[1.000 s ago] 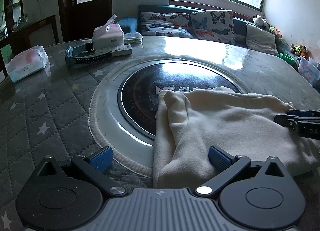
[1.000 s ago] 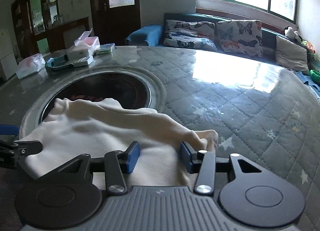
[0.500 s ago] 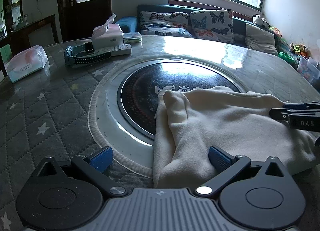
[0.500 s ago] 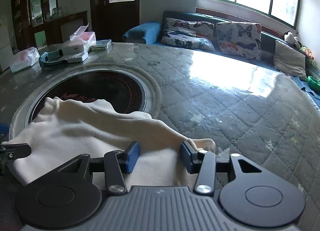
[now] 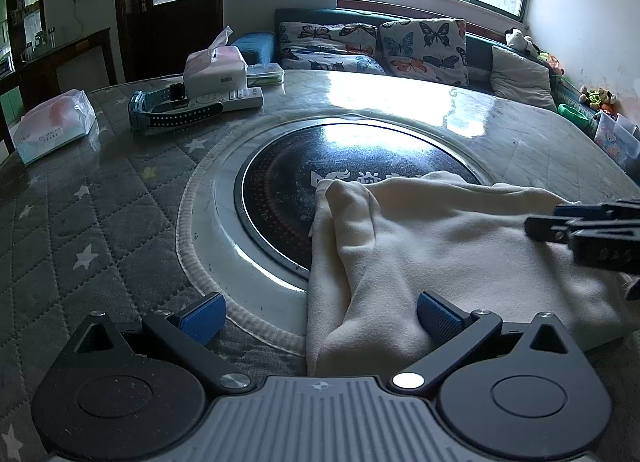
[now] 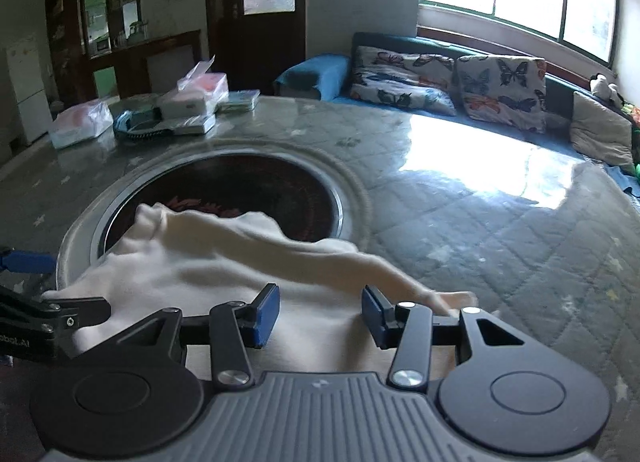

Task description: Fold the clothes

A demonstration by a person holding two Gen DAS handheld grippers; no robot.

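Both the left gripper (image 5: 318, 314) and the right gripper (image 6: 320, 312) are black with blue finger pads. Each has a ribbed grey body, round black discs and silver screws

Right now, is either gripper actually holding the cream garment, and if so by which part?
Neither holds it. The left gripper stands wide open at the cream garment's near edge, and the right gripper is open over its near edge, pads apart, not pinching.

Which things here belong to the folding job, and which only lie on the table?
Job: cream garment; left gripper, open; right gripper, jaws apart over the cloth.

Lying about: tissue box; tissue pack; remote control; blue strap; round black hotplate.
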